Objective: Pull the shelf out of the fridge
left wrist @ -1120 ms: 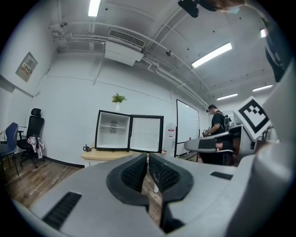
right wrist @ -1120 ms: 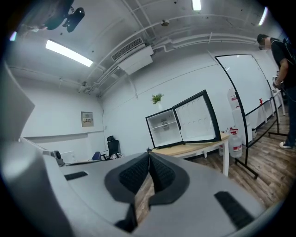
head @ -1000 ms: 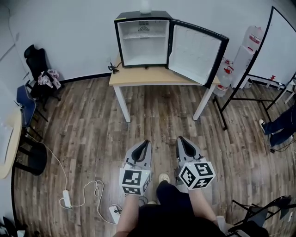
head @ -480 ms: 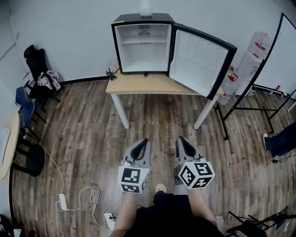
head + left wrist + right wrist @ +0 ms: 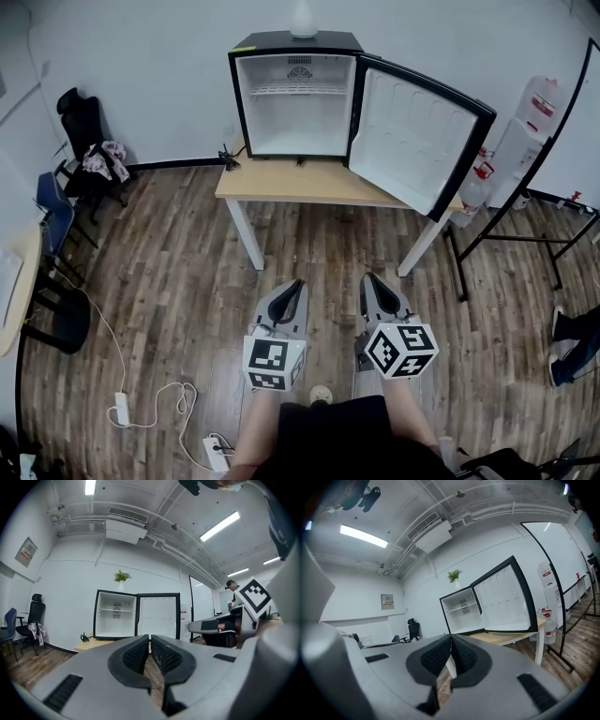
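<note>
Wood floor (image 5: 178, 272) lies bare and wide between us and the counter (image 5: 281, 183) in the head view. On the counter stands the fridge (image 5: 242, 94), its door (image 5: 412, 141) swung right past the counter's edge and the shelf (image 5: 295, 91) high inside. Our left hand-held gripper (image 5: 293, 291) and right hand-held gripper (image 5: 371, 284) hang well short of it, both pressed together and empty. Only the left gripper view shows us the leaves of a plant (image 5: 121, 576) atop the fridge. Only the right gripper view shows us a framed notice (image 5: 387, 602) on the side wall.

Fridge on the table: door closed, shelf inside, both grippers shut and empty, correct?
No: the fridge door stands open, as the head view shows. The shelf is inside; left gripper and right gripper are shut and empty.
</note>
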